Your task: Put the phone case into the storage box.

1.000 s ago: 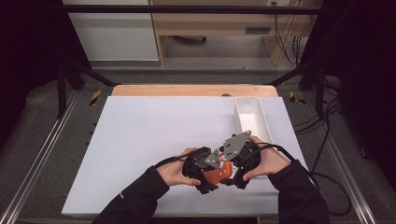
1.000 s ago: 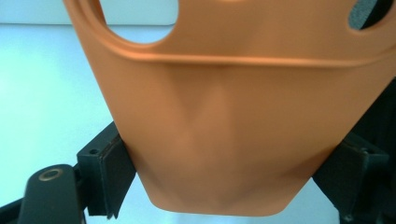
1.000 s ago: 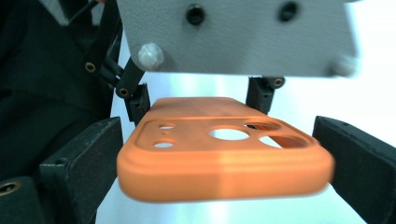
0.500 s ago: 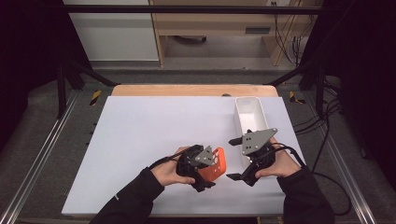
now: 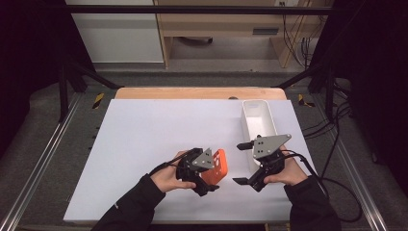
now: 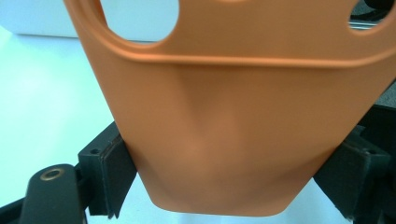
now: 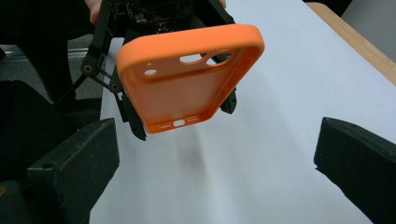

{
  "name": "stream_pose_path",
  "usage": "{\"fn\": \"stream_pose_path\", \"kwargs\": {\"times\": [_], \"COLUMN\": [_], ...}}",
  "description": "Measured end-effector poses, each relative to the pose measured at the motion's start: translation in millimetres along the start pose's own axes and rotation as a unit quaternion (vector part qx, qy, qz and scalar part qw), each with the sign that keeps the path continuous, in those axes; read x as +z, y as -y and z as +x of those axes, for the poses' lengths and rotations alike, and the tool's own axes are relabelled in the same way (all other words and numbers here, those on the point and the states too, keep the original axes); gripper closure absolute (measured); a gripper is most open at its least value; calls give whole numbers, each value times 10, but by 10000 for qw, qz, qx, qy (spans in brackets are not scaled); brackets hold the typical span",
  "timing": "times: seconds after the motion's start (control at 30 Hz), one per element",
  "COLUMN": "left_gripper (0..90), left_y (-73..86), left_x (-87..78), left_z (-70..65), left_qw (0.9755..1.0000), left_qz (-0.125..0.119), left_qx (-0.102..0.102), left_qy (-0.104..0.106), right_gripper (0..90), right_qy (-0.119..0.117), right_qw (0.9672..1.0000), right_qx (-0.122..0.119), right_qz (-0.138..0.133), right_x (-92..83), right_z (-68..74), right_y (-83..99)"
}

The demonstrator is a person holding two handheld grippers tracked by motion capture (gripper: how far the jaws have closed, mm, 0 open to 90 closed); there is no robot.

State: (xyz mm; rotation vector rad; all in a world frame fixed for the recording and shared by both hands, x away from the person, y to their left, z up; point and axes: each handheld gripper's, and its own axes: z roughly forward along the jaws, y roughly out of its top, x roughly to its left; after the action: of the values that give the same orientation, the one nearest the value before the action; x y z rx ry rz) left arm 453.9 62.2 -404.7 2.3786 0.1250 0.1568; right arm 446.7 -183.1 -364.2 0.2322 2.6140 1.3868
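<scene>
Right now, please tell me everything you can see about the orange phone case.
The orange phone case looks like soft matte silicone, with a raised rim, camera holes at one end and small port holes at the other. It is empty and lifted above the white table, tilted. The left tongs grip it across its sides. The right tongs stand open beside it, not touching.

We see the white matte table top (image 5: 144, 144) evenly and brightly lit from above, its surroundings dark; the orange silicone phone case (image 6: 233, 116) looms soft, blurred, casting a faint shadow.
</scene>
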Motion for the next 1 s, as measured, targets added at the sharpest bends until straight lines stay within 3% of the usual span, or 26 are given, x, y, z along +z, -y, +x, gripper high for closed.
{"fn": "stream_pose_path", "kwargs": {"times": [0.5,1.0], "left_gripper": [154,154], "left_y": [-16,-127], "left_x": [-82,-85], "left_z": [6,-41], "left_qw": [9996,9992], "left_qz": [-264,-388], "left_qx": [-35,108], "left_qy": [-23,53], "right_gripper": [5,6], "right_qy": [-157,-243], "right_qw": [9998,9993], "right_qx": [11,-14], "right_qz": [-147,-278], "right_x": [68,80], "right_z": [20,43], "right_y": [0,-45]}}
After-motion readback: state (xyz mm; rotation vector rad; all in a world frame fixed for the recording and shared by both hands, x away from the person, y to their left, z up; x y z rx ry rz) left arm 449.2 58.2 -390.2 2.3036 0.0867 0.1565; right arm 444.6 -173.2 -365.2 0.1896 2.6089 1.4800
